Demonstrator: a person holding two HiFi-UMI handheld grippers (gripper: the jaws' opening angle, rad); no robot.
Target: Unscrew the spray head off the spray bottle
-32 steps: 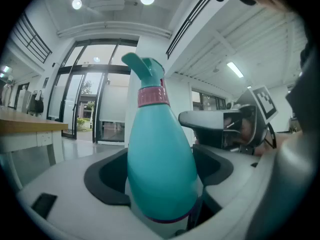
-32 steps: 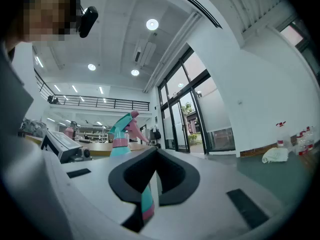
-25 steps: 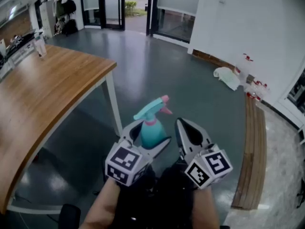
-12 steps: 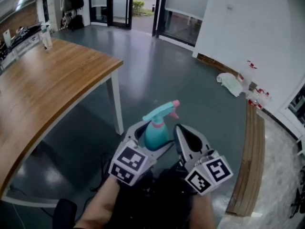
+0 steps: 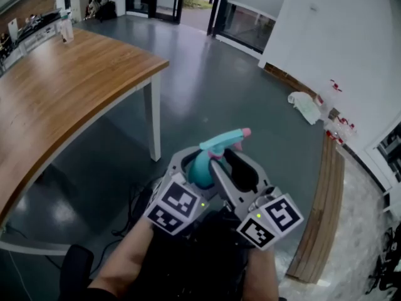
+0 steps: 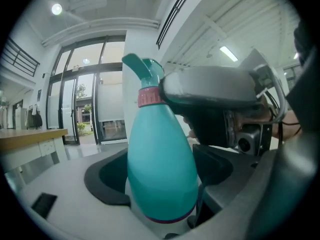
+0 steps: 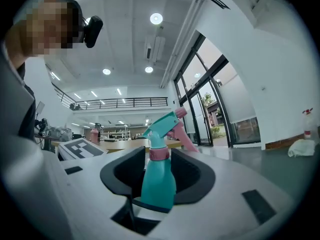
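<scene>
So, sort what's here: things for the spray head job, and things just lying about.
For the job: spray bottle, held by the left gripper; its spray head; right gripper, jaws just been opening, the bottle between them.
Lying about: wooden table; white cloth on the floor; bottles by the wall.

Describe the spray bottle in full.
The spray bottle is teal plastic, pear-shaped, with a pink collar, a teal spray head screwed on and a pink trigger. It stands upright in mid-air, its body clamped by the left gripper. The jaws of the right gripper have just been opening and straddle its neck without pressing.
</scene>
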